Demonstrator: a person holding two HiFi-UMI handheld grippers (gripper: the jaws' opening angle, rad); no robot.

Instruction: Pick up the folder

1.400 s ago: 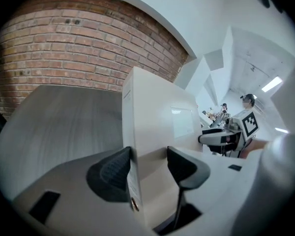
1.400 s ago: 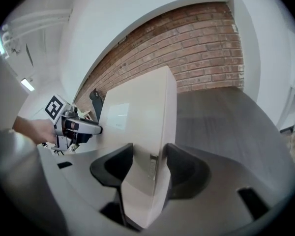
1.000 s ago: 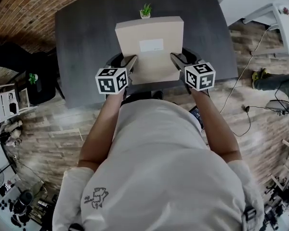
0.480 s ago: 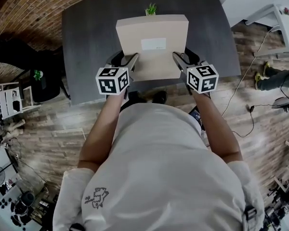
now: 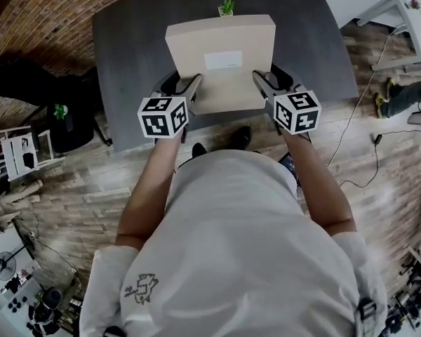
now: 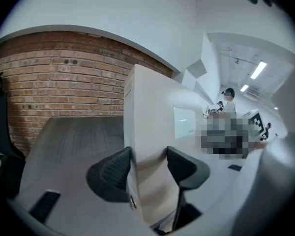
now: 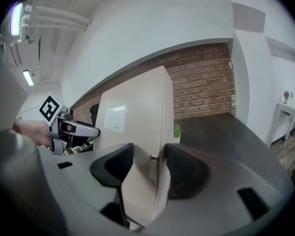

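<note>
Since the earlier frame the folder (image 5: 221,58) has risen above the tabletop (image 5: 126,69), its near corners clamped by the left gripper (image 5: 191,90) and right gripper (image 5: 264,86); the pickup looks nearly complete.

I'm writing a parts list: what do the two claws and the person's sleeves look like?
Left claw and right claw: dark rounded pads on pale grey bodies, each with a white cube bearing black square markers. White short-sleeved shirt.

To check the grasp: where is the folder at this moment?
In the head view the folder is at top centre, gripped at its sides by the left gripper and the right gripper, over the dark table, near the potted plant.
</note>
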